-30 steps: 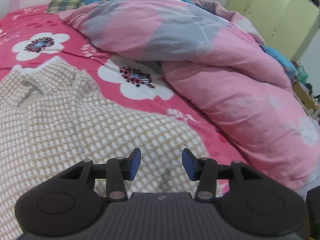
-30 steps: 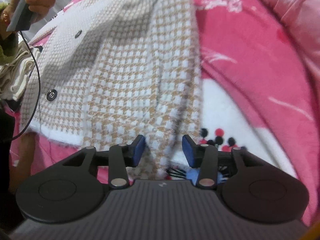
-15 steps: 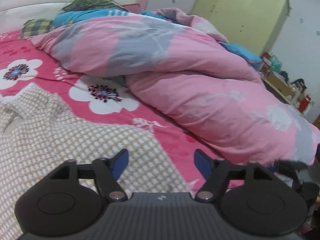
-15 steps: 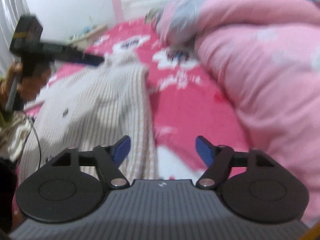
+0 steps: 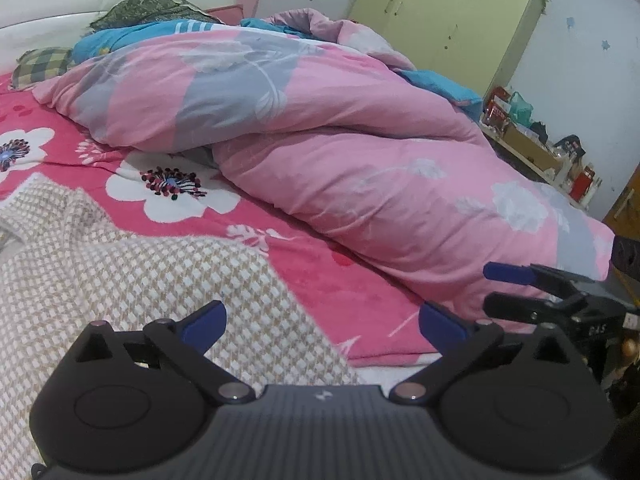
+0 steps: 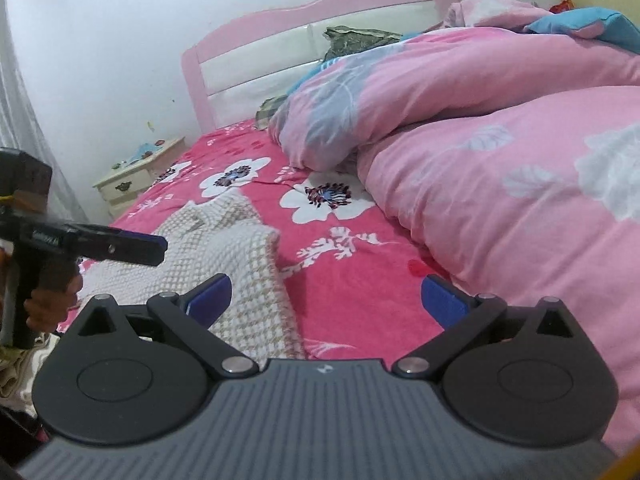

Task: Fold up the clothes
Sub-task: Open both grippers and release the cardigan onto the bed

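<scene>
Up close, the left gripper (image 5: 322,322) hung over the near edge of the checked sweater (image 5: 132,280), its jaws opening wide with nothing between them, and the right gripper (image 6: 325,300) was opening just the same, empty, above the sweater's right edge. Further out, the sweater lay flat on the pink flowered sheet (image 6: 352,292), apart from the heaped pink quilt (image 5: 380,168), with the pink headboard (image 6: 304,36) farthest back.
</scene>
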